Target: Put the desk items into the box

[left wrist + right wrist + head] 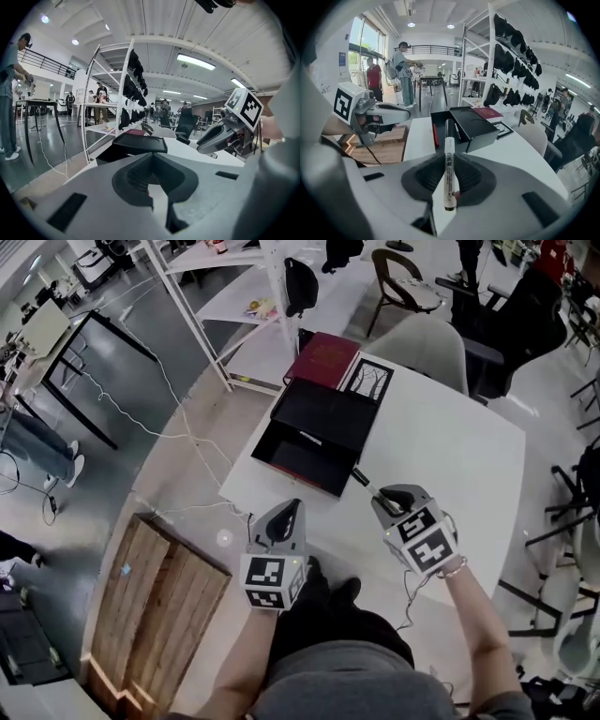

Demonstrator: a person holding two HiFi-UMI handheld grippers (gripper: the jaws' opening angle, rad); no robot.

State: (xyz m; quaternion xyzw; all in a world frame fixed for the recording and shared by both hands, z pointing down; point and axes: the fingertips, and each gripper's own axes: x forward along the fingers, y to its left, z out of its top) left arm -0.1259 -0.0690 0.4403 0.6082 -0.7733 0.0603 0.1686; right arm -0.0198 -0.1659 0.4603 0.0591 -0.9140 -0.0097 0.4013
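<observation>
An open black box [302, 463] with its lid [328, 413] raised sits at the far left of the white table [450, 456]. Inside it lie a red pen [435, 135] and a dark pen. My right gripper [378, 493] hovers just right of the box's near corner, shut on a white marker [449, 173] with a black cap. The marker [364, 482] points toward the box. My left gripper [292, 506] hangs at the table's near left edge, jaws shut with nothing between them. In the left gripper view the box [140, 143] lies ahead and the right gripper [200, 149] is off to the right.
A maroon book [323, 357] and a black-and-white picture card [367, 379] lie behind the box. A grey chair [427, 343] stands at the far side. A wooden pallet [155, 606], cables and a white shelf rack [220, 324] are on the left. People stand farther back.
</observation>
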